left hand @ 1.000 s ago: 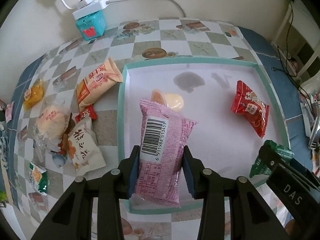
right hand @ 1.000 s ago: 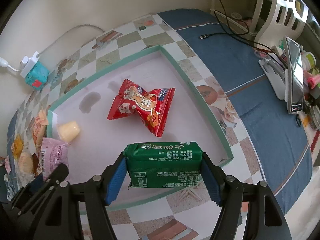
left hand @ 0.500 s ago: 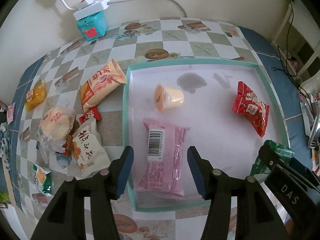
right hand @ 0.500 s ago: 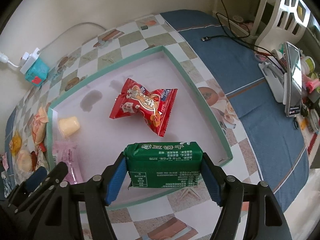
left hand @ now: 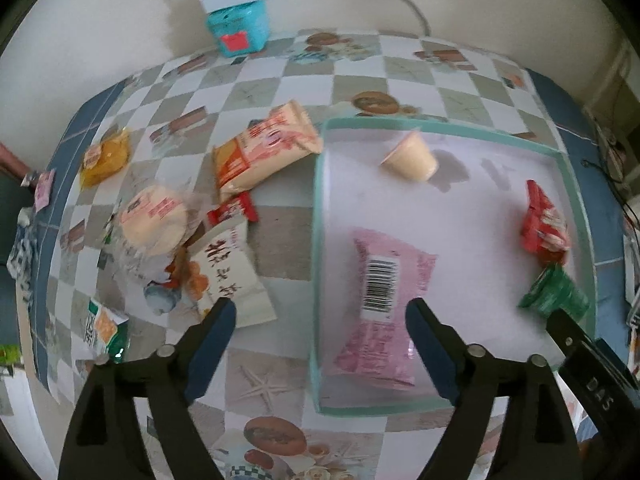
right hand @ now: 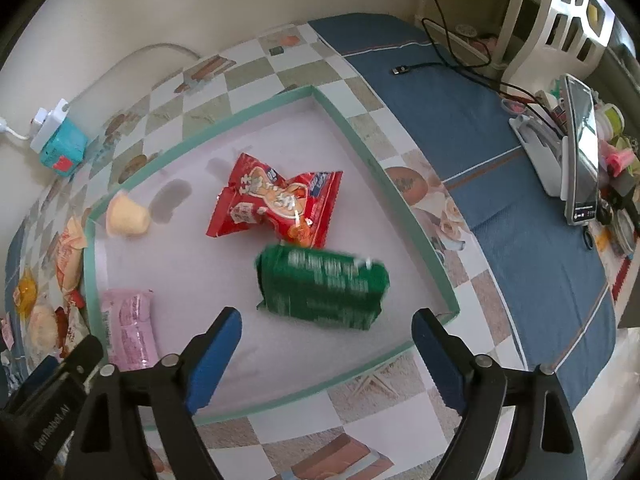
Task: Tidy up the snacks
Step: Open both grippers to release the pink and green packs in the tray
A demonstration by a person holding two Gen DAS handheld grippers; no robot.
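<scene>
Checkered cloth is covering the surface (left hand: 280,236), with a blue border running along its right side. A shallow tray (right hand: 400,196) with a teal rim is sitting on the cloth.

Left tongs (left hand: 320,320) are standing spread wide and gripping nothing, hovering over the near left corner of the tray. A pink packet (left hand: 380,304) with a barcode is lying flat inside the tray between the two blue pads, touching neither.

Right tongs (right hand: 326,334) are likewise standing released. A green packet (right hand: 322,286) is appearing blurred ahead of them over the tray floor; whether it is resting on the floor cannot be told. Just beyond it, a red packet (right hand: 276,202) is lying in the tray, and a small cup (right hand: 126,216) is lying tipped near the far left corner.

Outside the tray, to its left, an orange packet (left hand: 264,148), a round bun in clear wrap (left hand: 154,220), a white packet (left hand: 230,276) and a yellow item (left hand: 106,156) are lying scattered. A teal box (left hand: 240,28) with a white plug on top is standing against the wall.
</scene>
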